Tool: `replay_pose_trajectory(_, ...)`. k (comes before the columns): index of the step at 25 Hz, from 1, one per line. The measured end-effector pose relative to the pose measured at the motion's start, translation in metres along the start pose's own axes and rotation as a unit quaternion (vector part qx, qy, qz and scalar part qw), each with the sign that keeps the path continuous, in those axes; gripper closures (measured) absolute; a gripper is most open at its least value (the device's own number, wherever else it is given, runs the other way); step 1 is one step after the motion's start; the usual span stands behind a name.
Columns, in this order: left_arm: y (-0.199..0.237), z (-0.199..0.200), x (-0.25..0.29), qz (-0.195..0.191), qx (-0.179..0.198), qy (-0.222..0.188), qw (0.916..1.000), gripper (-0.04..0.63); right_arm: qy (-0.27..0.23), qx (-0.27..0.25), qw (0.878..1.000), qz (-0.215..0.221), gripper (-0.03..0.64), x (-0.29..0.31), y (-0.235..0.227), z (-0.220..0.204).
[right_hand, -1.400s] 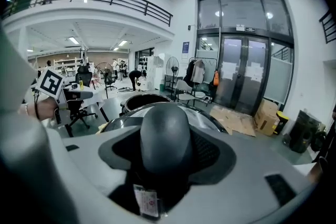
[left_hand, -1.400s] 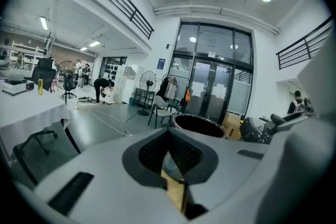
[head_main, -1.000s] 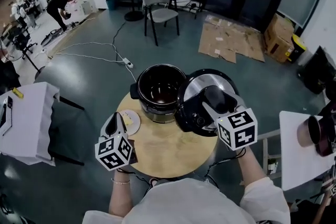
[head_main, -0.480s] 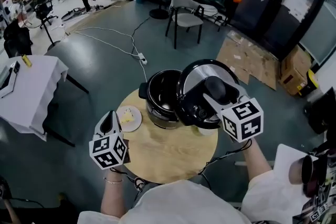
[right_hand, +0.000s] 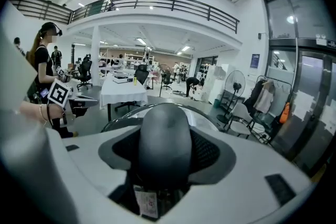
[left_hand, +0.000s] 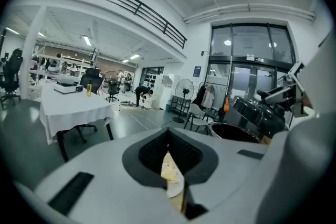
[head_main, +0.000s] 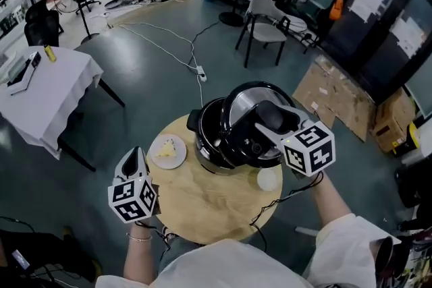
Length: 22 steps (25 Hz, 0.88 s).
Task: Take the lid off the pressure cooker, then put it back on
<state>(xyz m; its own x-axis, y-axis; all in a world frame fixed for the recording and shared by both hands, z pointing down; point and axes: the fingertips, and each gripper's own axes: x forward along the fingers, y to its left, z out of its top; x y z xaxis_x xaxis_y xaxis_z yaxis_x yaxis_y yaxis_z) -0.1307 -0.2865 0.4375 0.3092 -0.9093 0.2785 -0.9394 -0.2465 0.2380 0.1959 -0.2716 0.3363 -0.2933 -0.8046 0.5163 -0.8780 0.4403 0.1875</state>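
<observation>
The pressure cooker lid (head_main: 243, 108) hangs tilted over the right side of the open pressure cooker pot (head_main: 208, 135), its black rim overlapping the pot's mouth while the dark inside of the pot shows at the left; whether lid and pot touch cannot be made out. The right gripper (head_main: 267, 126) has its jaws partly apart and clamped on the lid's black handle (right_hand: 165, 131), which fills the space between the pads in the right gripper view, with a small white label just below it. The pot stands on a round wooden table (head_main: 202, 209), toward its far edge. Just left of the pot lies a white plate (head_main: 167, 151) with a pale yellow piece of food on it, and a small round white object (head_main: 268, 179) sits on the wood below the lid's near edge. The left gripper (head_main: 133, 158) is held at the table's left edge, near the plate and well apart from the pot; in the left gripper view its jaws (left_hand: 169, 165) are drawn together with nothing between them, and only a sliver of plate and table shows through the slit. A grey chair (head_main: 268, 18) and flattened cardboard (head_main: 337, 99) lie on the floor beyond the table.
</observation>
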Motion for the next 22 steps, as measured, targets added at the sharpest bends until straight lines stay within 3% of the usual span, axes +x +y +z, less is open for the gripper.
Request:
replay_pose_trajectory(13, 0.009, -0.028, -0.001, 0.05, -0.016, 0.024, 0.9984, 0.6, 0.018, -0.012, 0.995, 0.096, 0.339, 0.064, 0.009, -0.012)
replay_pose_trajectory(22, 0.016, -0.04, 0.001, 0.072, -0.026, 0.03, 0.9966, 0.6, 0.033, -0.015, 0.991, 0.128, 0.339, 0.09, 0.017, -0.024)
